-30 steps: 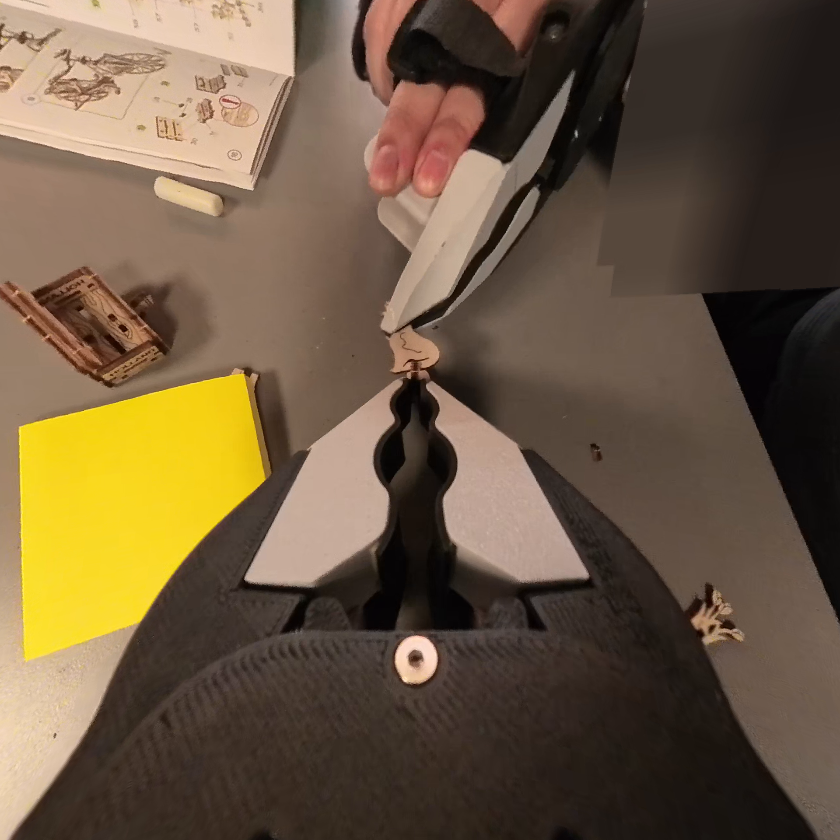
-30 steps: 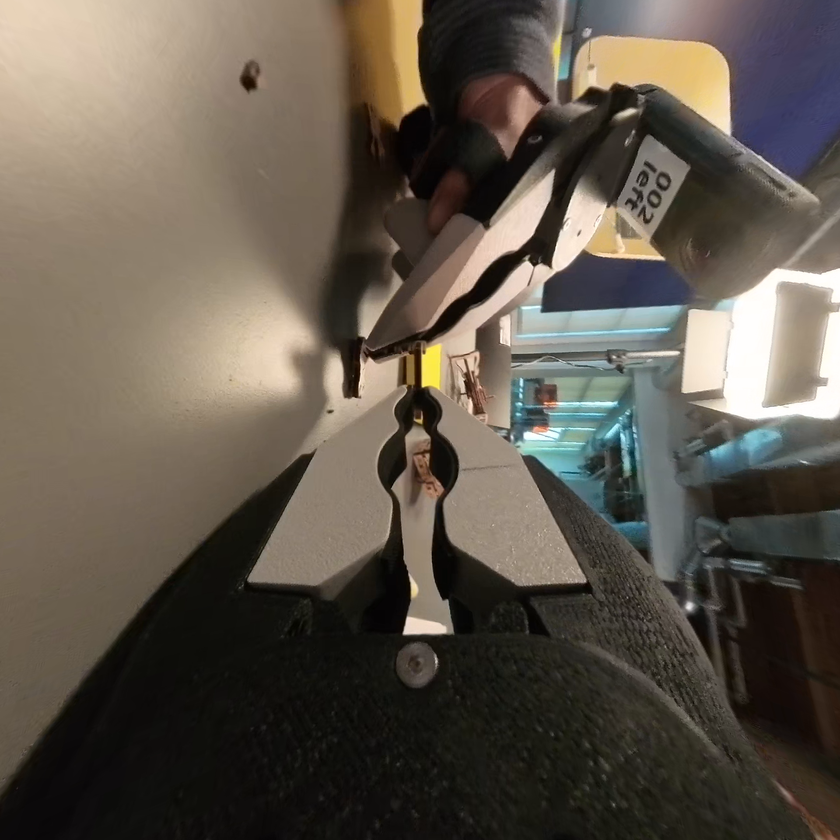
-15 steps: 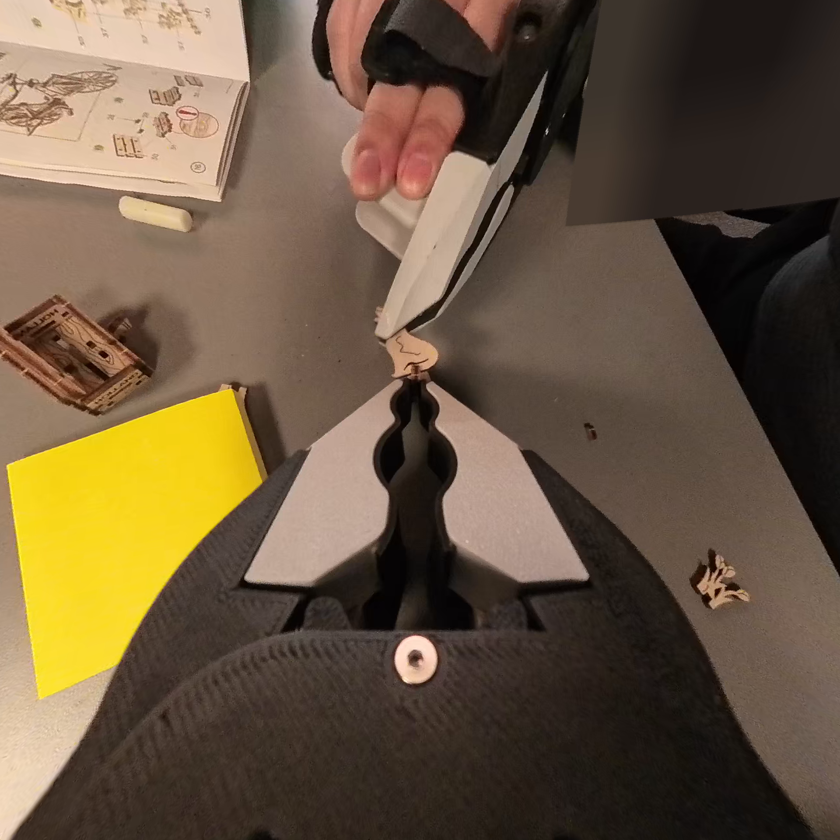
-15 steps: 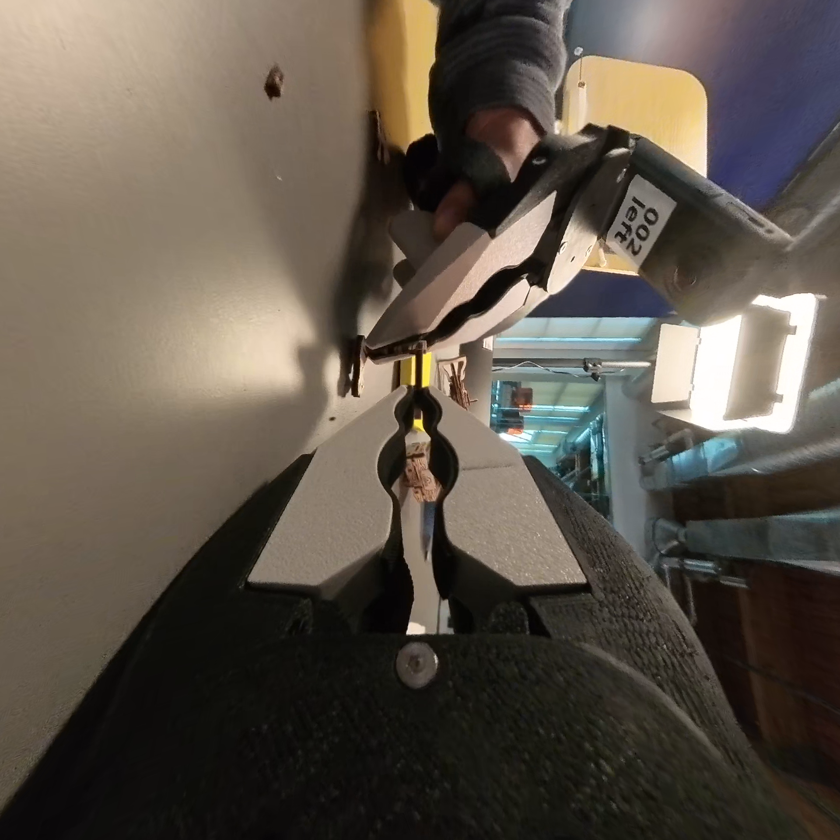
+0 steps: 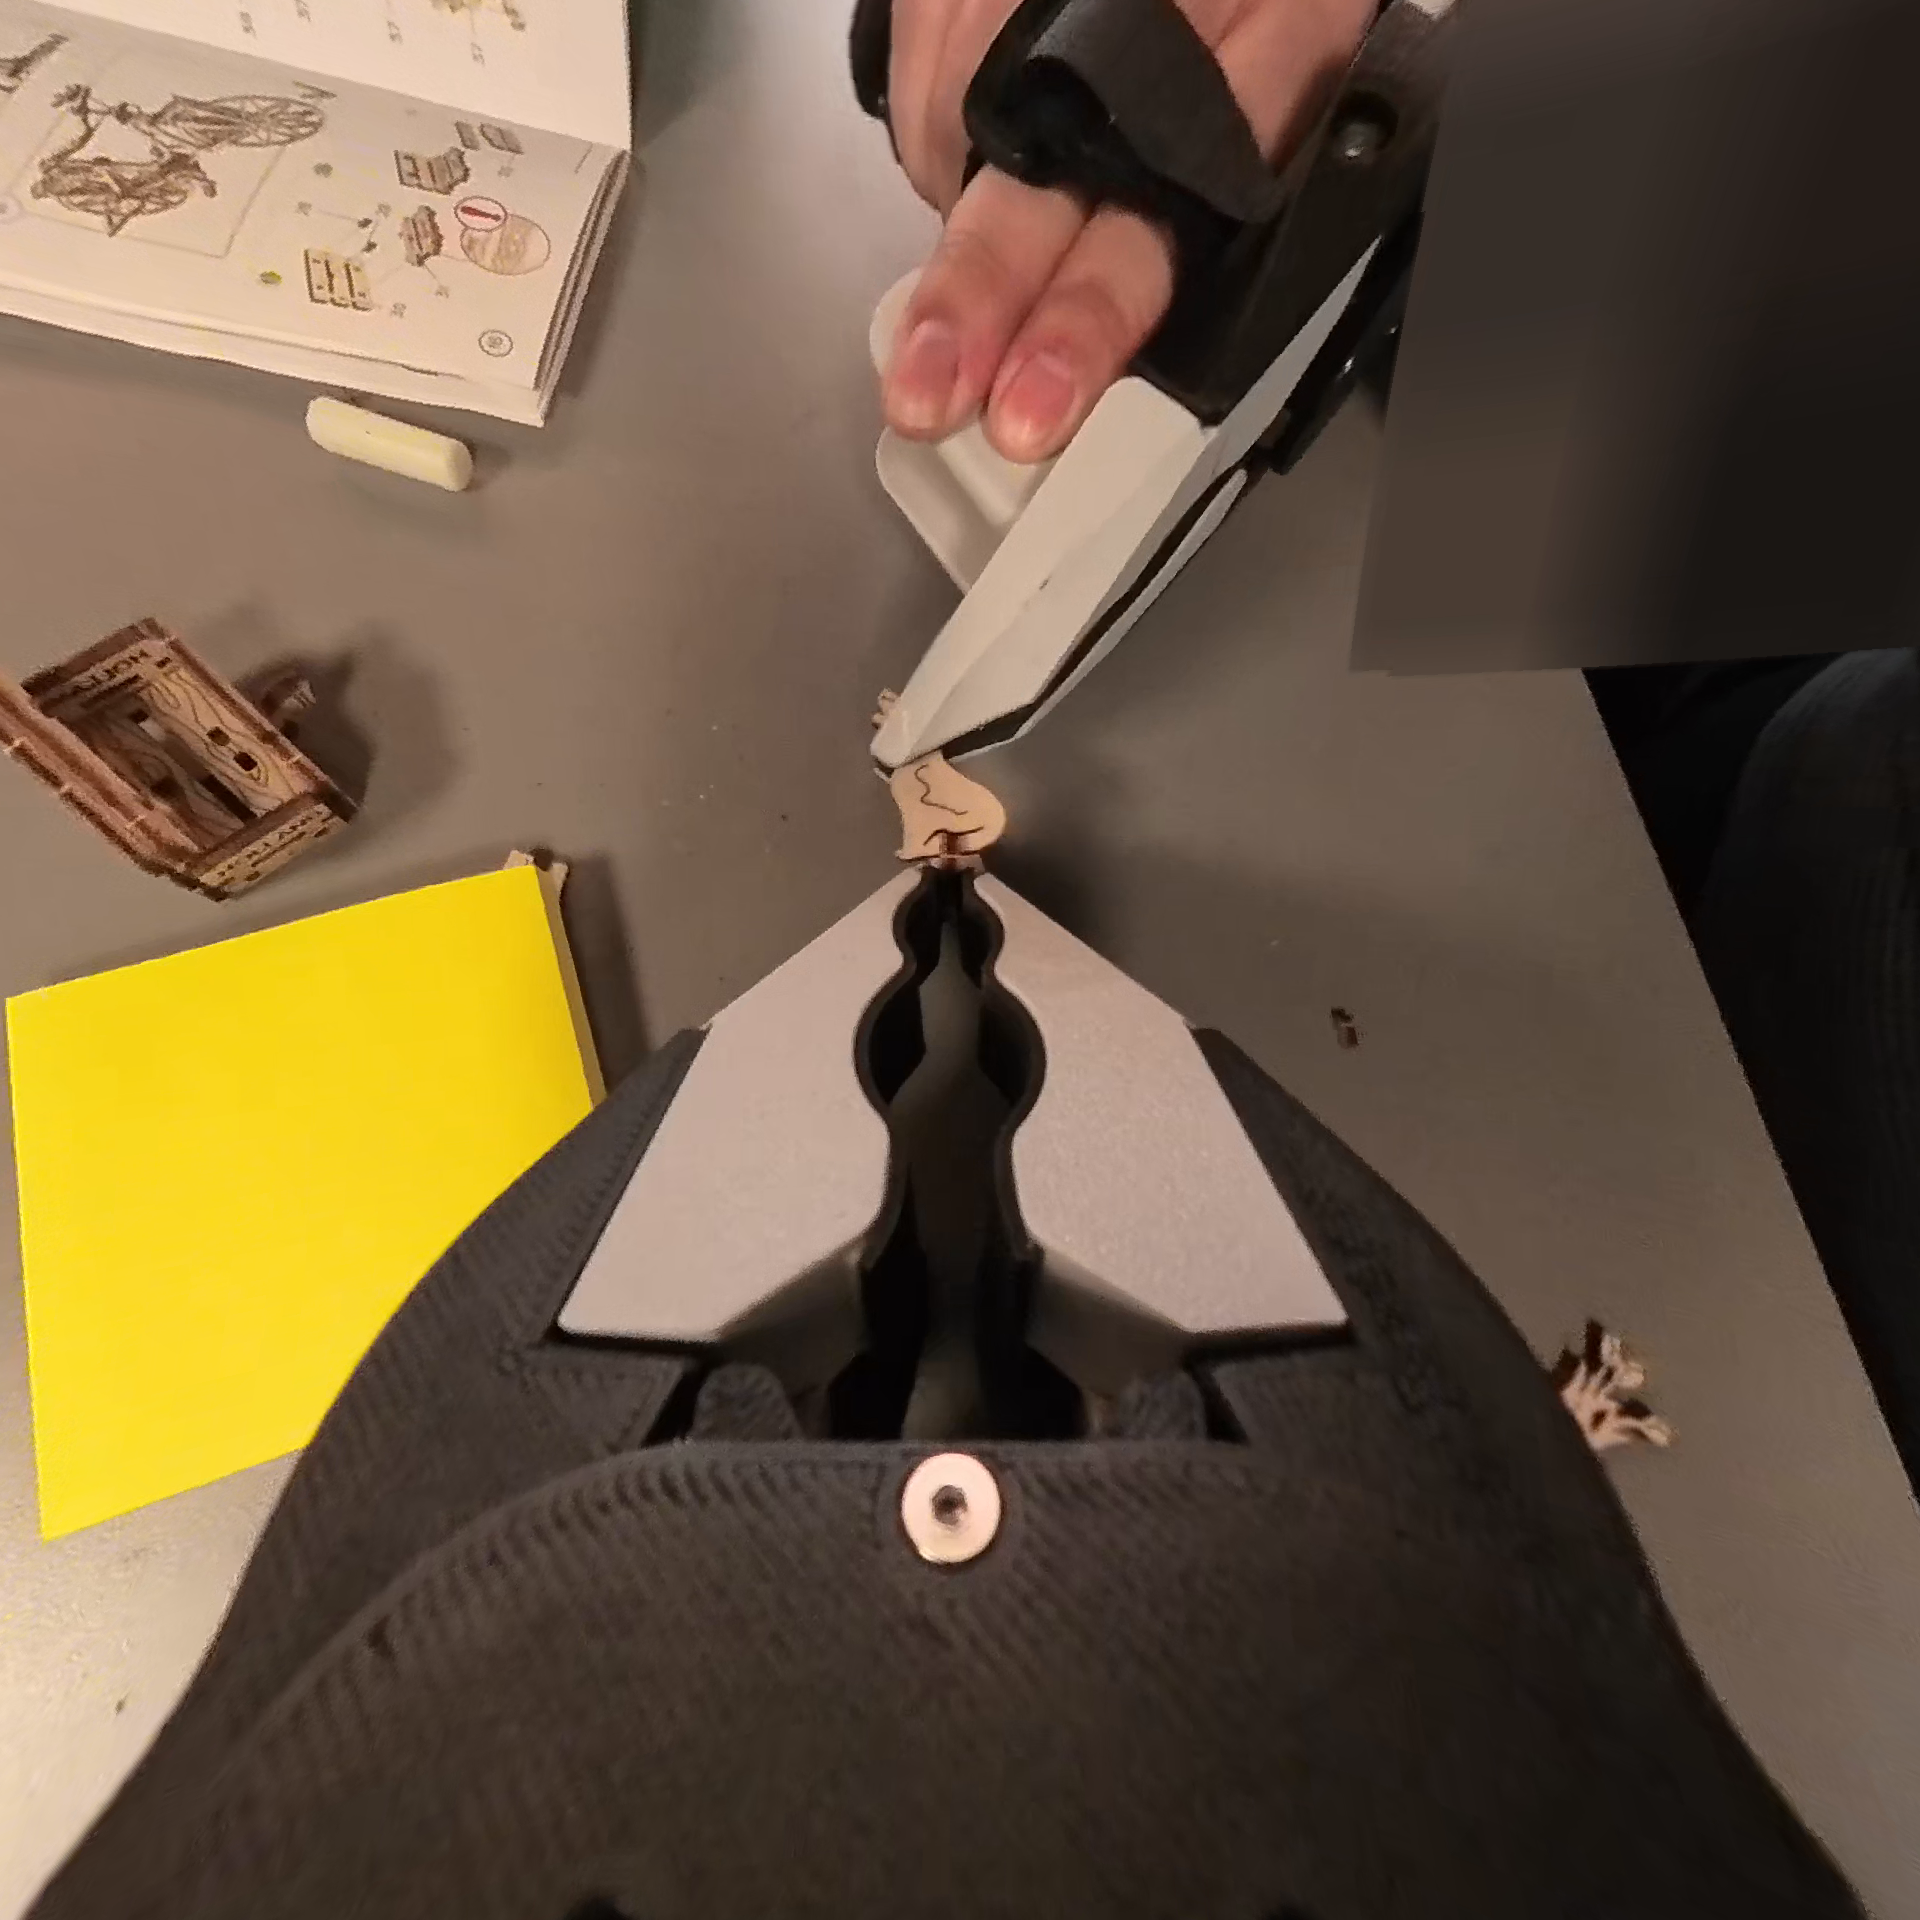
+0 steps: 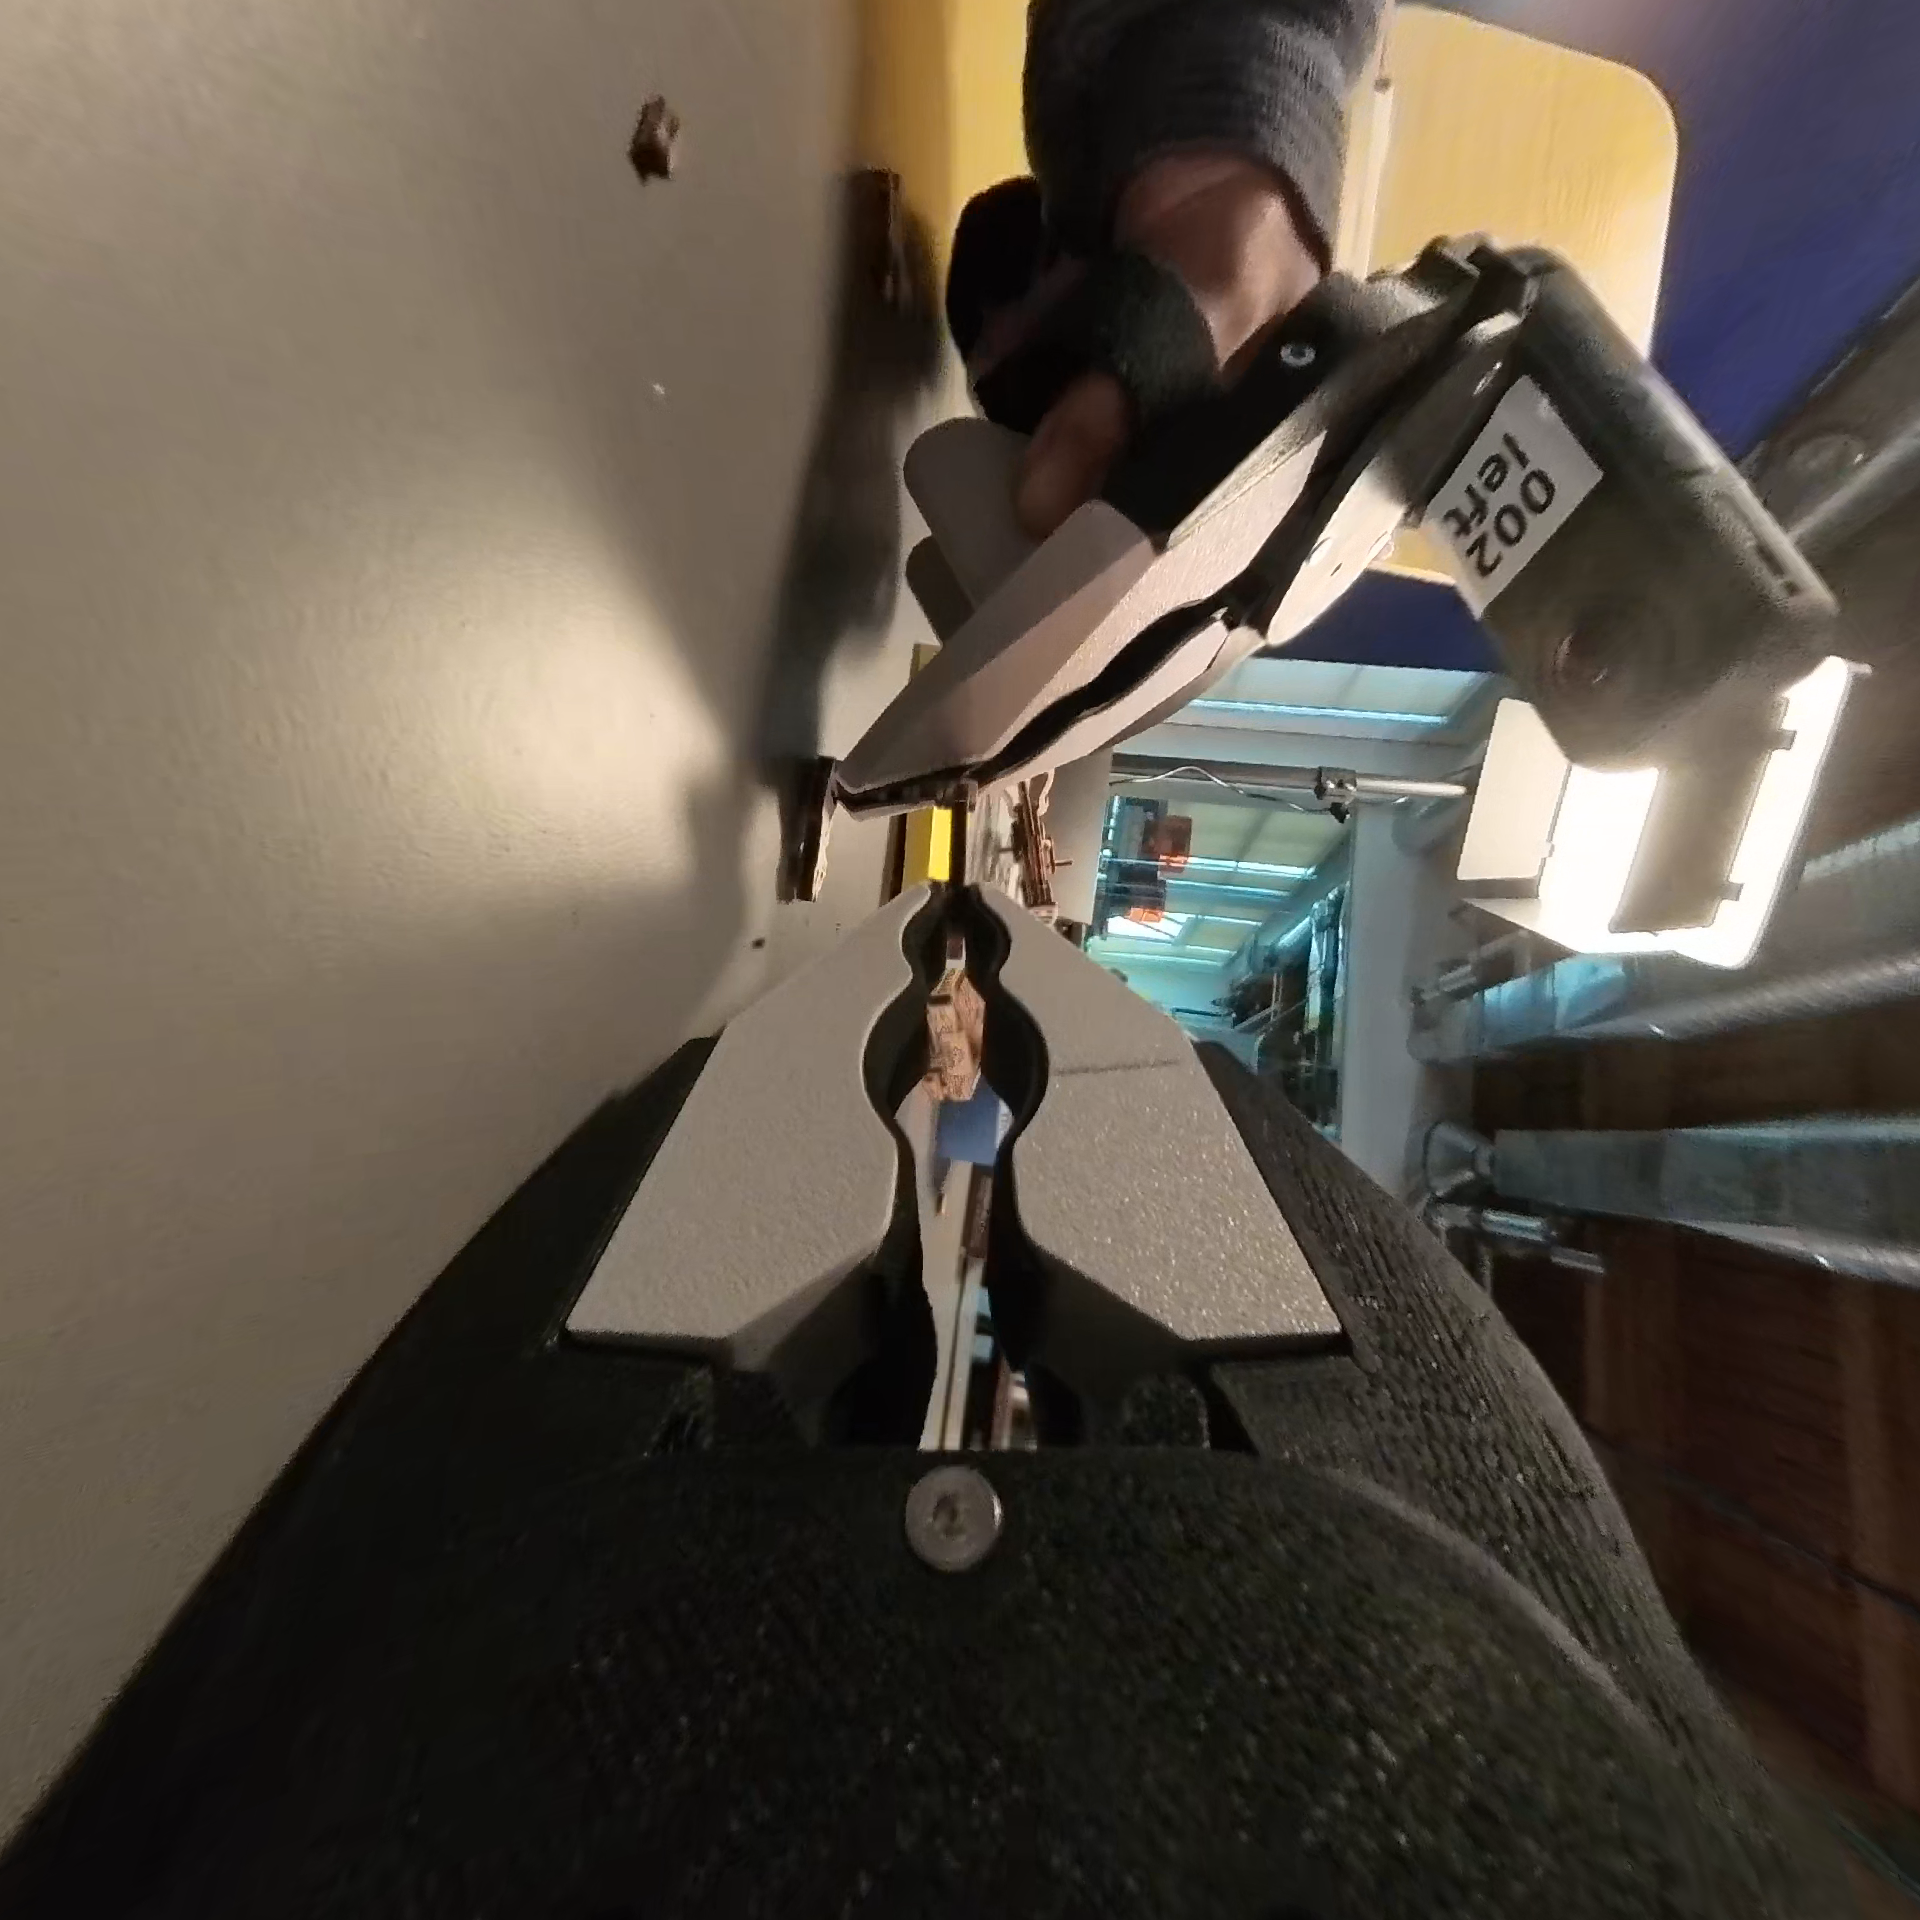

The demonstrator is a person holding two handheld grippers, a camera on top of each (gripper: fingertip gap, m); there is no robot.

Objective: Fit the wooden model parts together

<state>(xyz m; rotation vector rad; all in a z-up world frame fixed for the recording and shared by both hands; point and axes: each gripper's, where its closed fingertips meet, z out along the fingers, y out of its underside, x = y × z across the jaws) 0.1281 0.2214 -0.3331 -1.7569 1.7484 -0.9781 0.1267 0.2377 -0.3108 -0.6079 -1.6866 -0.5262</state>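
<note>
A small flat pale wooden part (image 5: 951,816) is held above the grey table (image 5: 675,644) between both gripper tips. My left gripper (image 5: 940,871) is shut on its lower tab. My right gripper (image 5: 906,750) comes down from the upper right, held by a hand, and is shut on its upper end. A small dark wooden bit (image 5: 885,712) sticks out beside the right gripper's tips. In the right wrist view my right gripper (image 6: 951,896) pinches the part edge-on (image 6: 956,847), and the left gripper (image 6: 862,800) meets it from above. I cannot tell whether two parts are joined there.
An open instruction booklet (image 5: 312,208) lies at the back left, with a white oblong stick (image 5: 390,442) in front of it. A brown wooden box-like assembly (image 5: 177,769) and a yellow sheet (image 5: 281,1143) lie to the left. Wooden scraps (image 5: 1605,1392) lie near the table's right edge. Left and right tips are no more than a few centimetres apart. The white oblong stick (image 5: 390,442) sits 12 cm or so from the ends of my right fingers.
Both grippers stay shut, tip to tip, on the small part. The pair has drifted slightly over the table. Nothing was let go.
</note>
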